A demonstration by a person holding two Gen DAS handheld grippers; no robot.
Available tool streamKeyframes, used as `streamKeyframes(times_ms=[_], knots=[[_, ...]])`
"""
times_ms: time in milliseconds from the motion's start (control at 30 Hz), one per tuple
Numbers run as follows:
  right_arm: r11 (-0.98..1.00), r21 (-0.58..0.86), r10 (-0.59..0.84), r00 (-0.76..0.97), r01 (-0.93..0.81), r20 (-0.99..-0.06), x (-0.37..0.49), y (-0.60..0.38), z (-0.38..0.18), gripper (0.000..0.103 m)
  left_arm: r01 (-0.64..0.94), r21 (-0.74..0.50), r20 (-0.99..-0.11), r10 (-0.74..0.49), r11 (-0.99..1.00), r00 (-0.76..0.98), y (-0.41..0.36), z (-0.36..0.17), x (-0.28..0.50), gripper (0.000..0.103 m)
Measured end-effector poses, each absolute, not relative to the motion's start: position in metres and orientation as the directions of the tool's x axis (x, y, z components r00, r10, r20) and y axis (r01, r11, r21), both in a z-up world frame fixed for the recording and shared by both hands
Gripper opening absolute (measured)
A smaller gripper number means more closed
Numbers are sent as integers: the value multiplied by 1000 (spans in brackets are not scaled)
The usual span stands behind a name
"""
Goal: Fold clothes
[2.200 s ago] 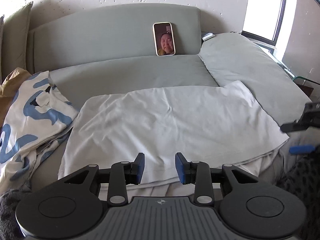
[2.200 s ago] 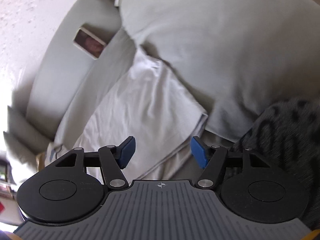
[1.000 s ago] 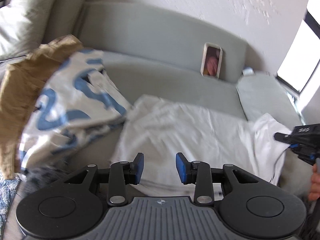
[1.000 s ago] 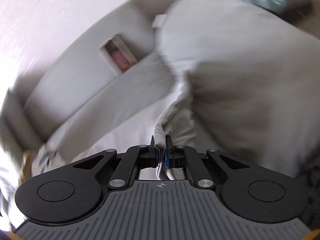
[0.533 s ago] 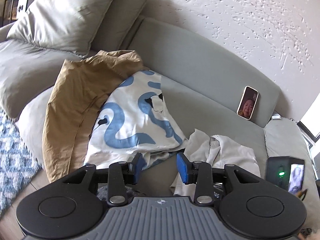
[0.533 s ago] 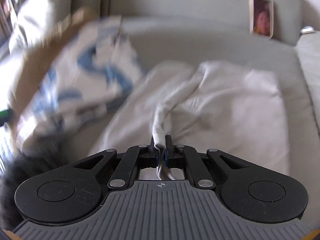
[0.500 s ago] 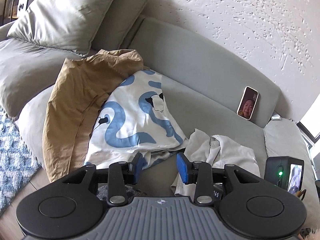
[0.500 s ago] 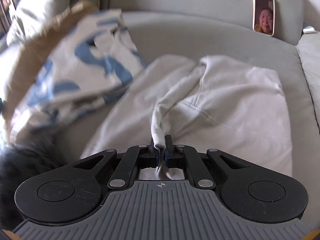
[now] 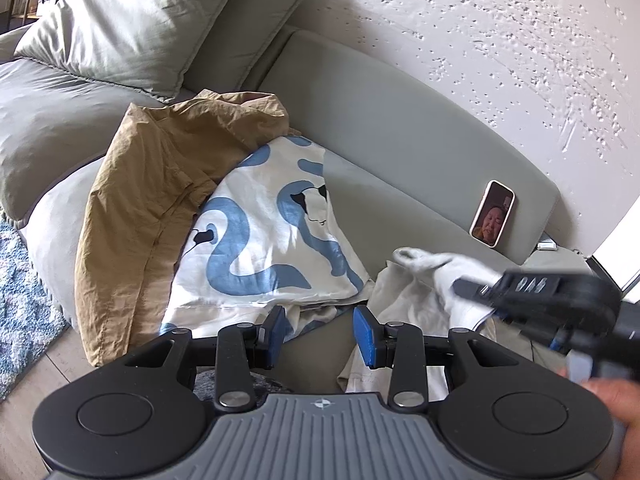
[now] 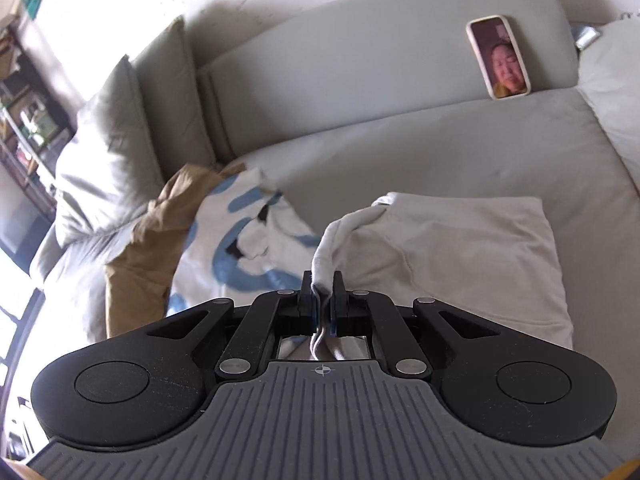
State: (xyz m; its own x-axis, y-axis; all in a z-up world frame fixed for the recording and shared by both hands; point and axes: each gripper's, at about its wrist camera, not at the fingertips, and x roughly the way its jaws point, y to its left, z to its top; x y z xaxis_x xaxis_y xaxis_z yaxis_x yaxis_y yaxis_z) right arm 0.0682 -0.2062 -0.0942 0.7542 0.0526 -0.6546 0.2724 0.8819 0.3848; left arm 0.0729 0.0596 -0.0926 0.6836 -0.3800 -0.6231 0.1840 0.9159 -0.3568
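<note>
A white garment (image 10: 460, 248) lies folded over on the grey sofa seat (image 10: 440, 152). My right gripper (image 10: 322, 280) is shut on a bunched edge of the white garment and holds it lifted above the left side of the fold. In the left wrist view the white garment (image 9: 416, 292) is at the right, with the right gripper's black body (image 9: 560, 300) blurred over it. My left gripper (image 9: 320, 332) is open and empty, hovering over the sofa's front edge between the white garment and a white shirt with blue swirls (image 9: 276, 236).
A tan garment (image 9: 160, 184) lies under the blue-patterned shirt at the left. Grey pillows (image 9: 128, 24) stand at the sofa's left end. A phone (image 9: 492, 214) leans on the backrest. A blue rug (image 9: 24, 272) covers the floor at the left.
My right gripper, still shut on the white garment's edge, has carried it further left and up over the fold. The left gripper has stayed open and nearly still.
</note>
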Motion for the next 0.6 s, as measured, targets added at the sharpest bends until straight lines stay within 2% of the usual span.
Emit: streamKeyframes(times_ms=[233, 267, 300, 333, 367, 467, 600], knots=[[909, 341, 106, 658, 239, -745, 77, -175, -125, 7, 171, -352, -625, -367, 920, 689, 62, -90, 71, 36], [911, 358, 148, 646, 207, -749, 79, -173, -129, 17, 169, -351, -623, -365, 921, 692, 62, -89, 70, 36], [908, 390, 212, 631, 156, -746, 82, -172, -132, 23, 168, -351, -621, -363, 921, 695, 63, -88, 70, 36], [900, 422, 276, 611, 106, -742, 85, -170, -136, 38, 166, -350, -619, -361, 922, 698, 63, -87, 69, 36], [885, 461, 335, 589, 72, -735, 86, -171, -138, 42, 165, -347, -618, -358, 923, 700, 63, -86, 68, 36], [839, 538, 396, 584, 84, -709, 70, -185, -132, 42, 173, -341, -625, -360, 924, 692, 59, -86, 68, 36], [865, 476, 286, 623, 159, -728, 37, -225, -114, 42, 249, -331, -631, -410, 910, 658, 33, -89, 71, 33]])
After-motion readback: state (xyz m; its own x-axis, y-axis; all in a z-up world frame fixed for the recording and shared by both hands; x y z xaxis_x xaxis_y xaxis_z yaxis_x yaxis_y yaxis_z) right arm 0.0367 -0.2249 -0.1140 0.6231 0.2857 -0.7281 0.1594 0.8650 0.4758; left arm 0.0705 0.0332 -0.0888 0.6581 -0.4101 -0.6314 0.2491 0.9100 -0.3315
